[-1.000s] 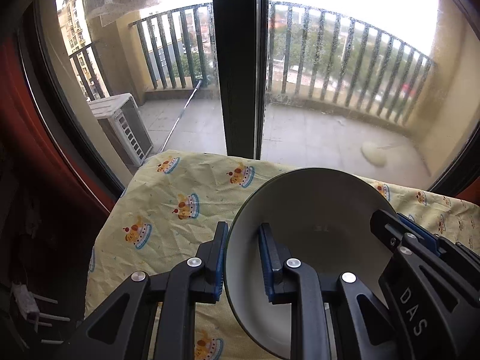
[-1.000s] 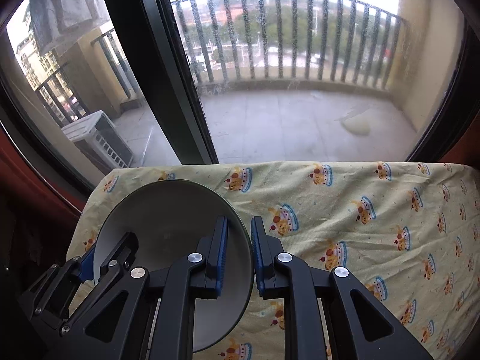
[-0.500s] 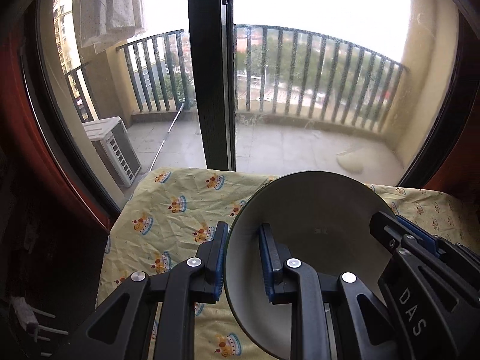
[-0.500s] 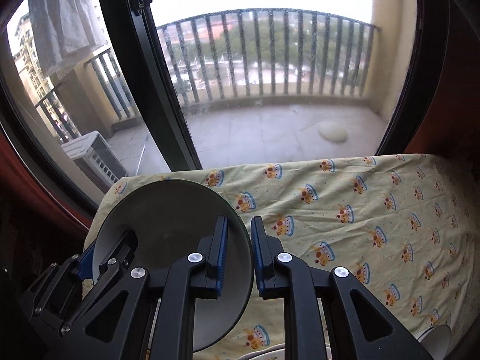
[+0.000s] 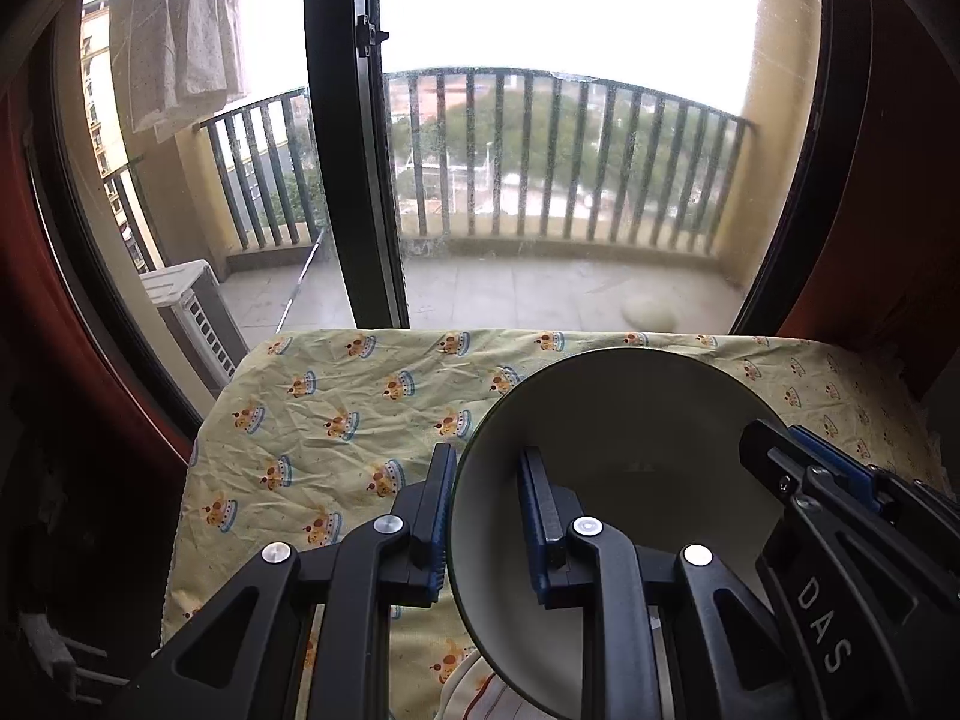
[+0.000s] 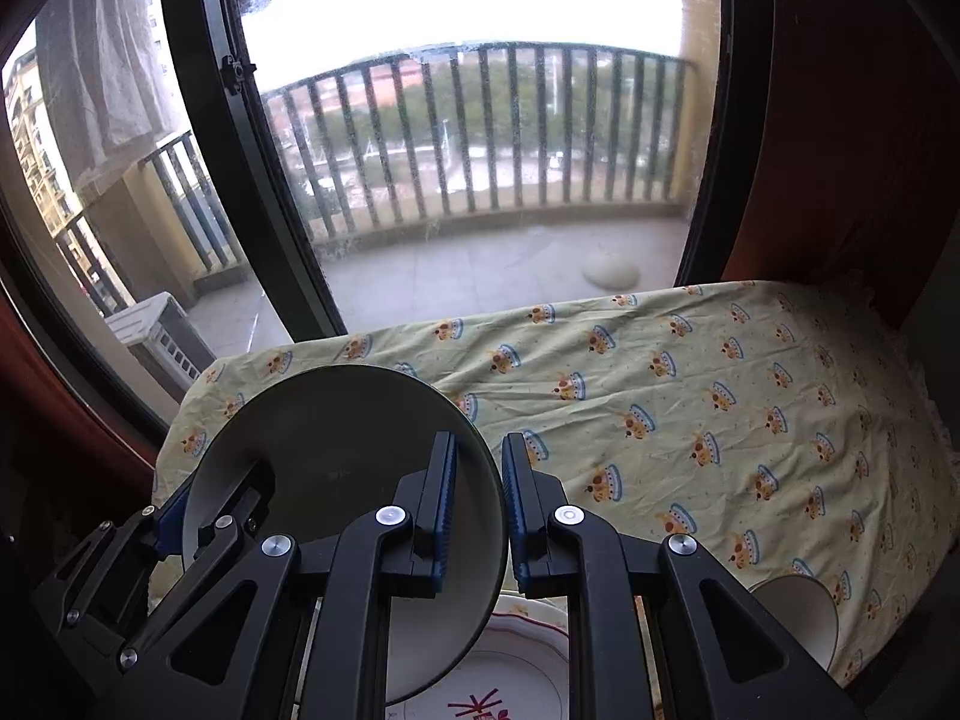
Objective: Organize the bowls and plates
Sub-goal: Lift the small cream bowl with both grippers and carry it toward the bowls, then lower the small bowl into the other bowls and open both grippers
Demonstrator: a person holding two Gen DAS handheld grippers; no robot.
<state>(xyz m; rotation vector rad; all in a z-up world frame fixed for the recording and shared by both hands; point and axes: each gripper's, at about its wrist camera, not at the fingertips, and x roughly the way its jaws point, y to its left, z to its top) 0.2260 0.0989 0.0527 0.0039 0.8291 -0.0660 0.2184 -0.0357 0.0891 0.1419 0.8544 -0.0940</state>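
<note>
2 claws pinch 1 grey-green bowl [image 5: 630, 450] by opposite rims: the left claw [image 5: 483, 516] on its left edge, the right claw [image 6: 478, 507] on its right. It hangs tilted above the crown-print cloth [image 6: 690, 396] covering the bench, over a red-patterned white plate [image 6: 516, 672].

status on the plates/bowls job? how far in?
Nothing looks sorted yet. In hand: the left gripper and right gripper each clamp opposite rims of one grey-green round bowl, held above the yellow crown-print cloth. Left: the white floral-rimmed plate below it and a white cup at the cloth's edge.
</note>
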